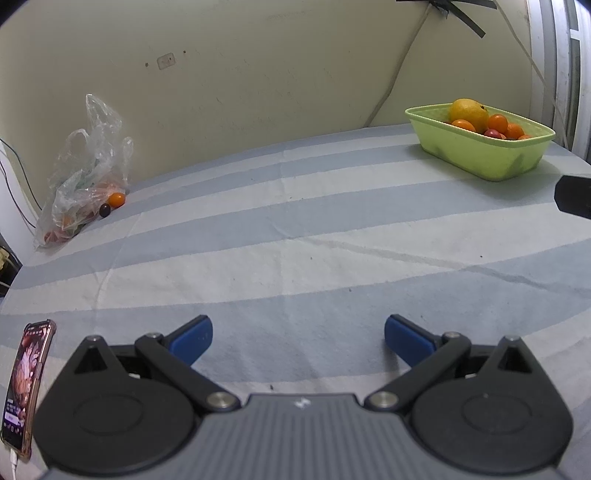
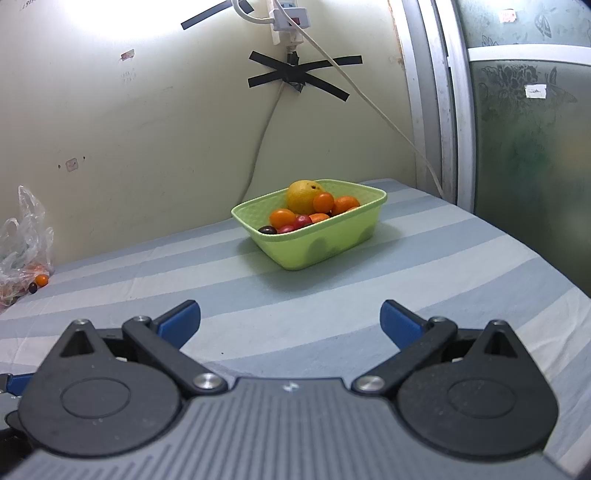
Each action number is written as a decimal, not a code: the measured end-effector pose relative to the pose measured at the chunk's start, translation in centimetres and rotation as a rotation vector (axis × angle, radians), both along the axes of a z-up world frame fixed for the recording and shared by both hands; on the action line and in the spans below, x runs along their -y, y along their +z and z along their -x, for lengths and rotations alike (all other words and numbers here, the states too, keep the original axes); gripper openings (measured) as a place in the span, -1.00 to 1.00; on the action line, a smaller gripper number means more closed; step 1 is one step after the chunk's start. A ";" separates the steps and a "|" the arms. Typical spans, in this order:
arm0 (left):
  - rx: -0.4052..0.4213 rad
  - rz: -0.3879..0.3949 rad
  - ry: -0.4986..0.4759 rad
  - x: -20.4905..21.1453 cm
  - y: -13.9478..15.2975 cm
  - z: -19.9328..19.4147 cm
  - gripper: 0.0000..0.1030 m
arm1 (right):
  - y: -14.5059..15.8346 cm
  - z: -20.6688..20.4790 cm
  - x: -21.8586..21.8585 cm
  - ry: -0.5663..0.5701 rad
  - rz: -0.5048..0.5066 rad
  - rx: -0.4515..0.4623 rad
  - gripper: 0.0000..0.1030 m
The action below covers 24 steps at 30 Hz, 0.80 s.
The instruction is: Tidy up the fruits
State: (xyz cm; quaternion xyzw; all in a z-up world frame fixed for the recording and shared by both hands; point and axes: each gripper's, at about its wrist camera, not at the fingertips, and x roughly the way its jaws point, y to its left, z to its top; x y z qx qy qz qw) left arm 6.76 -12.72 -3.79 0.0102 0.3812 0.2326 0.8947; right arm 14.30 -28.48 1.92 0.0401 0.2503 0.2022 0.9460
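Green basket (image 2: 314, 236) (fruit-filled) beyond jaws

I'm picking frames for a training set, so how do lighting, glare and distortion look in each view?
Left wrist: even, soft light; the striped cloth bows from the fisheye, dark vignette corners, plastic bag glints a little. Right wrist: blown-out glare on the wall at upper left, window frame curves, green basket sharp with a soft shadow.

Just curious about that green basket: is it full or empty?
Partly full. The basket holds a big yellow fruit, small orange ones and some dark red ones, piled to about the rim.
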 end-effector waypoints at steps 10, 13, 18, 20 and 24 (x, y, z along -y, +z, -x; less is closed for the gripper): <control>-0.007 0.004 -0.007 -0.1 -0.2 -0.1 1.00 | -0.2 0.0 0.1 0.000 -0.003 -0.006 1.00; -0.008 0.005 -0.006 0.0 -0.2 -0.1 1.00 | -0.2 0.0 0.1 0.000 -0.003 -0.007 1.00; -0.008 0.006 -0.005 0.0 -0.2 -0.1 1.00 | -0.1 0.0 0.1 -0.001 -0.004 -0.011 1.00; -0.009 0.005 -0.006 0.0 -0.2 -0.1 1.00 | -0.2 0.1 0.0 -0.001 -0.003 -0.010 1.00; -0.009 0.006 -0.006 0.0 -0.2 -0.2 1.00 | -0.2 0.1 -0.1 -0.001 -0.002 -0.012 1.00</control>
